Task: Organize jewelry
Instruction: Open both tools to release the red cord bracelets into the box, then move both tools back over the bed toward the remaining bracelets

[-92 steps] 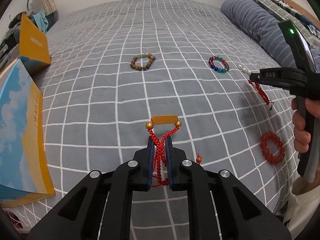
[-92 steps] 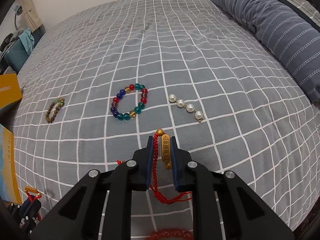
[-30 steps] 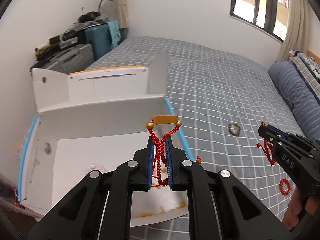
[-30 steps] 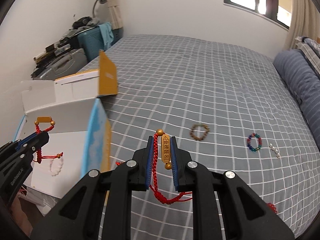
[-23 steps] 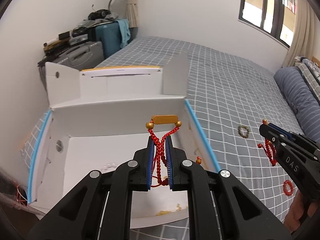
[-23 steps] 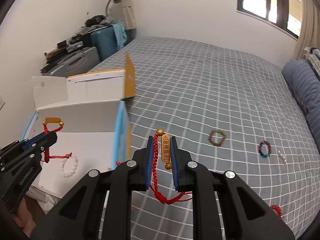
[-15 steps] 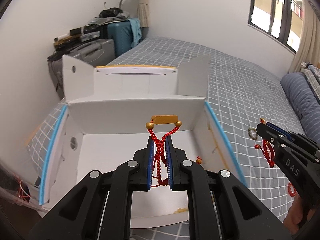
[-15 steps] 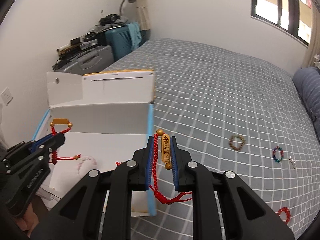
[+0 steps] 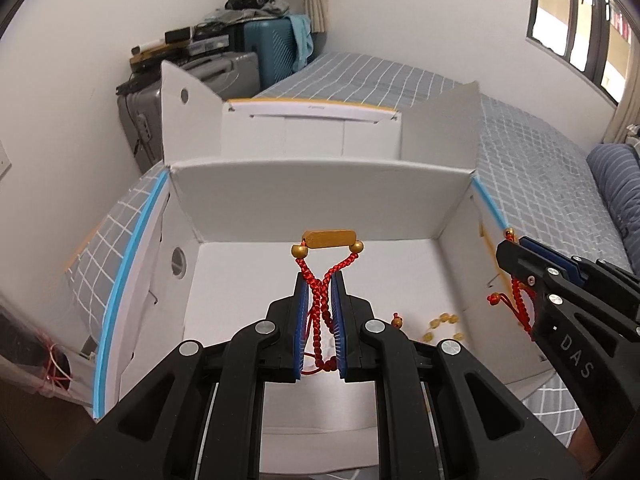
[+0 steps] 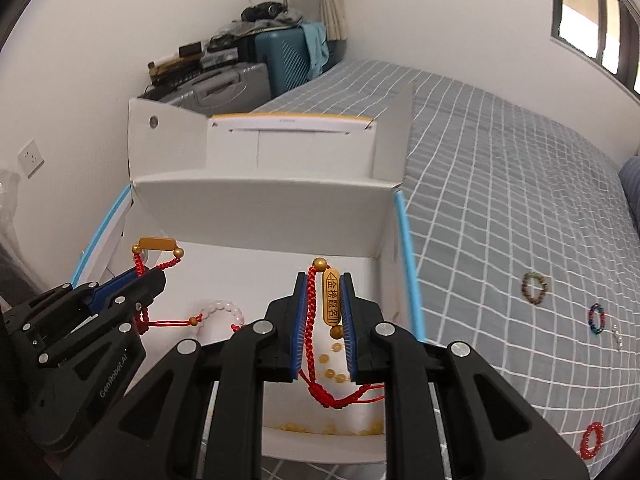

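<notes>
My left gripper (image 9: pixel 319 280) is shut on a red cord bracelet (image 9: pixel 320 304) with a gold bar charm (image 9: pixel 329 239), held over the open white box (image 9: pixel 320 184). My right gripper (image 10: pixel 325 280) is shut on a second red cord bracelet (image 10: pixel 310 320) with an engraved gold charm (image 10: pixel 331 298), also above the box (image 10: pixel 260 204). Each gripper shows in the other's view, the right one (image 9: pixel 520 252) and the left one (image 10: pixel 150 274). A pale pink bead bracelet (image 10: pixel 224 310) and yellow beads (image 10: pixel 334 364) lie on the box floor.
The box sits at the edge of a grey checked bed (image 10: pixel 500 168). On the bed lie a brown bead bracelet (image 10: pixel 534 287), a multicolour one (image 10: pixel 596 319), a pearl piece (image 10: pixel 618 338) and a red bead bracelet (image 10: pixel 591 440). Suitcases (image 9: pixel 224 68) stand by the wall.
Both grippers have swung left from the bed to above the open box, each still holding its red cord bracelet. The box now fills both views.
</notes>
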`<state>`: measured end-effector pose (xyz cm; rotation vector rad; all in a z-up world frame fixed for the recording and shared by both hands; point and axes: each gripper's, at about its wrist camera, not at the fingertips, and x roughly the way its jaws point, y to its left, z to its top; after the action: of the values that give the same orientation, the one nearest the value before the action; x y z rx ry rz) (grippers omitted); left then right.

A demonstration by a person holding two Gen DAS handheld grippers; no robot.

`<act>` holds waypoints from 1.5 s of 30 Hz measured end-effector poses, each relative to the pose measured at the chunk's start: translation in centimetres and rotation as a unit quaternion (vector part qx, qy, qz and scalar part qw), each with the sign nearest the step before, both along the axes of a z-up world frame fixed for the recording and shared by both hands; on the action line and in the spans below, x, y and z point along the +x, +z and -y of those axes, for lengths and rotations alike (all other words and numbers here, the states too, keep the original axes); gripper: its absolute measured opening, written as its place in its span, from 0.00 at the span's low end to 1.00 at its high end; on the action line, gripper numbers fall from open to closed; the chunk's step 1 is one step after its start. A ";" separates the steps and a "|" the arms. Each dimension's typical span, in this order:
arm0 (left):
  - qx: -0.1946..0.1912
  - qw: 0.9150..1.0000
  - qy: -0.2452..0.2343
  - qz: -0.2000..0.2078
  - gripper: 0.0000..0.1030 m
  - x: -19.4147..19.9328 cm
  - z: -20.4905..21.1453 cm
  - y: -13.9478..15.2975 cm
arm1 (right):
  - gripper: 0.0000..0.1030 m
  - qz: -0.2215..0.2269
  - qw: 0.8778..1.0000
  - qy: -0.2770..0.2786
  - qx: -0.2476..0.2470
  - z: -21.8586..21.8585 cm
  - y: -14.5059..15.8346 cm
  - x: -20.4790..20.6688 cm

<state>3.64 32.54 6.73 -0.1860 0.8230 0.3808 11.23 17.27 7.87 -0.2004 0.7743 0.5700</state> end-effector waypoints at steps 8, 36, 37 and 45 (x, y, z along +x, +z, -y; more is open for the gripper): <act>-0.011 0.999 0.010 -0.029 0.11 0.9 -1.6 -2.5 | 0.17 -0.034 0.999 0.002 -0.017 -2.0 -2.8 1.4; -0.002 0.999 0.043 -0.013 0.59 -0.3 -3.0 -1.2 | 0.68 -0.013 1.000 -0.001 -0.001 -1.8 -2.2 0.8; -0.003 0.999 0.043 -0.012 0.60 -0.4 -3.0 -1.1 | 0.71 -0.010 1.000 -0.001 0.001 -1.8 -1.9 0.8; 0.004 0.999 0.040 0.003 0.79 -0.4 -2.2 -0.2 | 0.86 0.019 1.000 -0.014 0.016 0.5 0.1 0.1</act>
<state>3.23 34.78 6.52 -0.2125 0.8097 0.4586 11.28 16.74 7.96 -0.1705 0.7297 0.5507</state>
